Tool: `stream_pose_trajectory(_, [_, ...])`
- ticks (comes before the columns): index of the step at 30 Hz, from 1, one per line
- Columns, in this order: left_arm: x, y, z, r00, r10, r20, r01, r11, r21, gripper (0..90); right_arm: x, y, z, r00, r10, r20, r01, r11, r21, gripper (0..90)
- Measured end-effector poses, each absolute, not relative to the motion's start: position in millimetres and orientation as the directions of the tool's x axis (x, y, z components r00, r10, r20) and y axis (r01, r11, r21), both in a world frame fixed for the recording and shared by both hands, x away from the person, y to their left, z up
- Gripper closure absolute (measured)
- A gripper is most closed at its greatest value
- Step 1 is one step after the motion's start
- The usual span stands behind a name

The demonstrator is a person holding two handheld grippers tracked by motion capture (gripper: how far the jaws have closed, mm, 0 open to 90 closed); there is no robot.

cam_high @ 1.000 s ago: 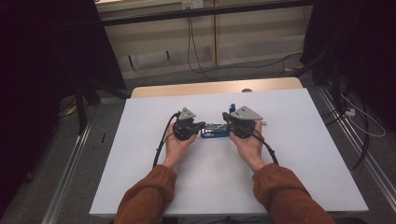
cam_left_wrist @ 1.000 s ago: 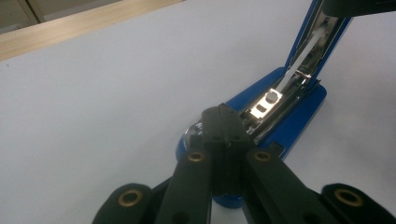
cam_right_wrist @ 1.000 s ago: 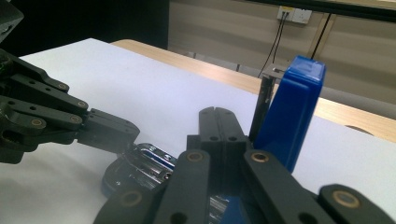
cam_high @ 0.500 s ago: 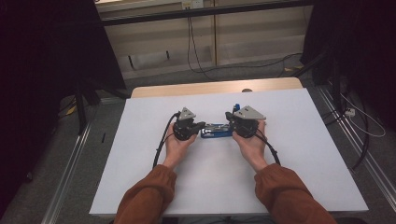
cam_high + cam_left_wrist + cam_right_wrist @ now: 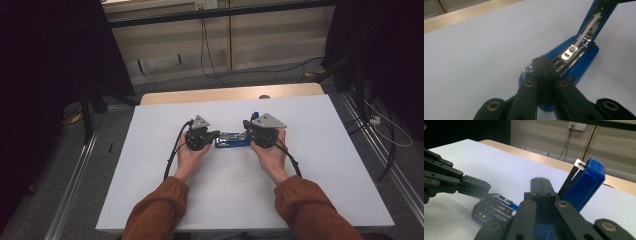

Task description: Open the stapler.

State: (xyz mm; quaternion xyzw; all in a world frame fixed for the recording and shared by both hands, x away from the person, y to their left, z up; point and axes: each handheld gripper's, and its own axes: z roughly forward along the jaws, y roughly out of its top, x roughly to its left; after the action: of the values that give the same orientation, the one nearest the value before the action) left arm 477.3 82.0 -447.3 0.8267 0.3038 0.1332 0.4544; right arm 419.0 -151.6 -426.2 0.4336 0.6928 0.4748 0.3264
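Note:
A blue stapler lies open on the white table between my two grippers. Its blue top cover is swung up at the hinge end, baring the shiny metal magazine. My left gripper is shut, and its tips rest at the stapler's front end, against the metal part. My right gripper is shut too, its tips beside the raised cover at the hinge end. Nothing shows clamped between either pair of jaws. A hand holds each gripper from below.
A wooden strip runs along the table's far edge. Beyond it are a wall panel and trailing cables. Metal rails flank the table on the floor. White surface lies open on all sides of the stapler.

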Motion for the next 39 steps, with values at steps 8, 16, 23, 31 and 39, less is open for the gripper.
stream_pose_trajectory(8, [477,82,-447,0.781,0.622,-0.052,0.379,-0.406,0.832,90.0,418,-152,-425,-0.41,0.912,-0.037,0.291,0.169,0.941,90.0])
stream_pose_trajectory(16, [477,82,-447,0.781,0.622,-0.051,0.377,-0.406,0.833,90.0,418,-158,-427,-0.397,0.917,-0.047,0.29,0.174,0.941,90.0])
stream_pose_trajectory(23, [476,81,-447,0.778,0.627,-0.047,0.376,-0.404,0.834,90.0,417,-167,-428,-0.398,0.917,-0.037,0.299,0.167,0.94,90.0])
stream_pose_trajectory(31, [477,82,-447,0.778,0.627,-0.052,0.38,-0.403,0.832,90.0,417,-181,-429,-0.375,0.926,-0.041,0.314,0.169,0.934,90.0])
stream_pose_trajectory(39, [476,82,-447,0.777,0.628,-0.046,0.378,-0.406,0.832,90.0,415,-198,-429,-0.377,0.924,-0.067,0.321,0.198,0.926,90.0])
